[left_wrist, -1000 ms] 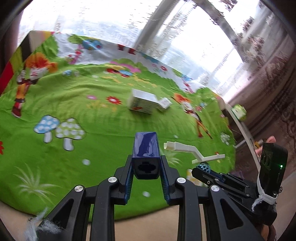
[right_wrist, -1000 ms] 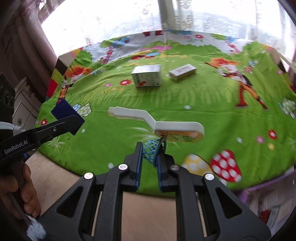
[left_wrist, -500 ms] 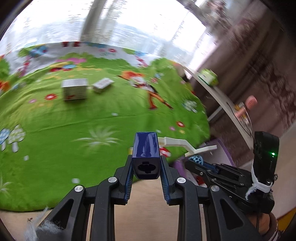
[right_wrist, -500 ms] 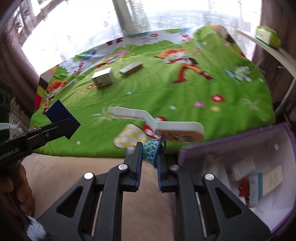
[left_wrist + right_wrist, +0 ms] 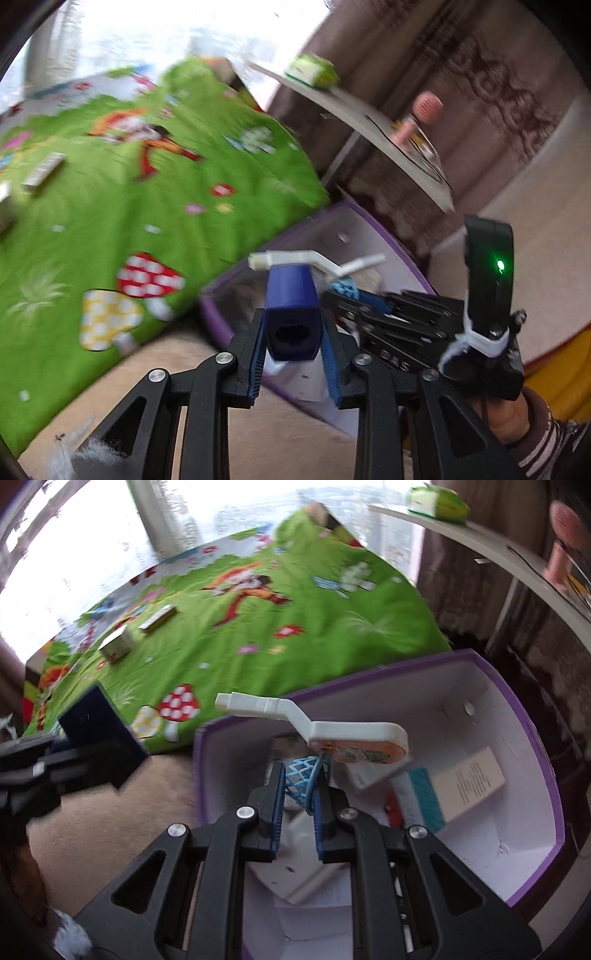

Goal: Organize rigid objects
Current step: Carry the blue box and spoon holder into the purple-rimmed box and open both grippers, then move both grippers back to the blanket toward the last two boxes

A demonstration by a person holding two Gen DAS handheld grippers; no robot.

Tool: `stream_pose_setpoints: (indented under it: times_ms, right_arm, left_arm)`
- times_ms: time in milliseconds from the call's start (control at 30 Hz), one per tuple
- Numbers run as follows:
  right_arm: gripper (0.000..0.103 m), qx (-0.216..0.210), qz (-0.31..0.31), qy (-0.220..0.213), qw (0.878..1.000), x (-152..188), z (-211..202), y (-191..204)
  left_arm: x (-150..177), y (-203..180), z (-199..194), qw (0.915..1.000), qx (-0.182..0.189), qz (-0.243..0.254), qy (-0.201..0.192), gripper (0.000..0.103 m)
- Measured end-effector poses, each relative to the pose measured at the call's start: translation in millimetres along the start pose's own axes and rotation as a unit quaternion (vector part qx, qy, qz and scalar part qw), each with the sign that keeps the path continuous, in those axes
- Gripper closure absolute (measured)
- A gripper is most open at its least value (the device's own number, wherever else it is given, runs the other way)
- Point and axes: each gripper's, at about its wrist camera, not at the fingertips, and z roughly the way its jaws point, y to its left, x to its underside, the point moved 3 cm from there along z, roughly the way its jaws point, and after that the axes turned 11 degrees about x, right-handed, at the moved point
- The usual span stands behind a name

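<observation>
My left gripper (image 5: 293, 325) is shut on a dark blue box (image 5: 291, 306) and holds it over the near rim of a purple box with a white inside (image 5: 391, 236). The blue box also shows in the right wrist view (image 5: 98, 720). My right gripper (image 5: 301, 782) is shut on the blue net hoop (image 5: 301, 777) of a white toy basketball hoop (image 5: 314, 725), held above the open purple box (image 5: 517, 709). The toy also shows in the left wrist view (image 5: 314, 260).
The purple box holds several small packets and cartons (image 5: 465, 779). A green cartoon-print blanket (image 5: 295, 602) covers the bed, with two small boxes (image 5: 118, 642) on it. A white shelf (image 5: 369, 110) carries a green pack and a pink brush. Beige floor (image 5: 110, 830) lies below.
Both grippers have swung right from over the bed to over the purple box, each still holding its object. The box now fills the right wrist view.
</observation>
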Motion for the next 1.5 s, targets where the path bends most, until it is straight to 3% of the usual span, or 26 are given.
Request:
stream_pose_setpoints:
  times_ms: [100,333,400,433,467,533,567,633,700,800,867,933,1033,1100,1167,1233,1367,1433,1500]
  right_arm:
    - [0.085,0.012,0.004,0.008,1.0,5,2,-7]
    - [0.082,0.02,0.013,0.029,0.999,15,12,-10]
    - [0.067,0.021,0.017,0.027,0.999,13,10,-11]
    - [0.053,0.019,0.02,0.022,0.999,11,7,-11]
    - [0.046,0.016,0.022,0.013,1.0,7,3,-8]
    - [0.042,0.009,0.015,-0.006,1.0,-2,-7,1]
    - [0.041,0.004,0.007,-0.015,1.0,-8,-13,8]
    - [0.04,-0.007,-0.007,-0.032,0.999,-19,-24,24]
    - [0.036,-0.025,-0.021,-0.048,0.998,-32,-33,48]
    - [0.033,-0.049,-0.051,-0.051,0.996,-46,-37,92]
    - [0.03,-0.067,-0.081,-0.05,0.993,-53,-37,128]
    - [0.025,-0.076,-0.128,-0.041,0.988,-60,-28,171]
    - [0.025,-0.09,-0.174,-0.008,0.981,-64,-8,226]
    - [0.025,-0.084,-0.224,0.016,0.971,-60,9,263]
    - [0.025,-0.074,-0.258,0.033,0.963,-53,24,281]
    - [0.025,-0.072,-0.277,0.057,0.956,-44,37,290]
    - [0.023,-0.069,-0.293,0.091,0.949,-32,53,291]
    - [0.02,-0.057,-0.32,0.079,0.942,-20,53,293]
    - [0.018,-0.055,-0.313,0.066,0.946,-12,48,286]
  left_arm:
    - [5,-8,10,0.9997,0.003,0.012,0.019,0.044]
    - [5,8,-12,0.9996,0.008,-0.025,-0.01,0.037]
    - [2,15,-22,0.9992,0.004,-0.033,-0.024,0.037]
    - [0,21,-33,0.9989,-0.004,-0.033,-0.033,0.037]
    - [-2,27,-42,0.9987,-0.012,-0.031,-0.039,0.037]
    - [-5,47,-71,0.9966,-0.057,-0.015,-0.058,0.037]
    - [-5,61,-89,0.9929,-0.096,0.001,-0.069,0.037]
    - [3,97,-125,0.9743,-0.208,0.017,-0.085,0.036]
    - [21,147,-161,0.9549,-0.283,-0.036,-0.081,0.035]
    - [56,209,-200,0.9418,-0.31,-0.114,-0.062,0.035]
    - [72,232,-207,0.9348,-0.328,-0.129,-0.039,0.035]
    - [83,250,-209,0.9313,-0.331,-0.151,-0.022,0.035]
    - [87,255,-201,0.9385,-0.306,-0.16,-0.006,0.035]
    - [92,258,-194,0.9313,-0.321,-0.172,0.01,0.034]
    - [95,254,-191,0.931,-0.318,-0.179,0.005,0.028]
    - [98,249,-190,0.9322,-0.303,-0.198,-0.003,0.019]
    - [109,230,-173,0.9244,-0.325,-0.199,-0.009,0.003]
    - [114,221,-170,0.9222,-0.327,-0.206,-0.016,0.003]
    - [120,214,-171,0.9219,-0.32,-0.216,-0.031,0.003]
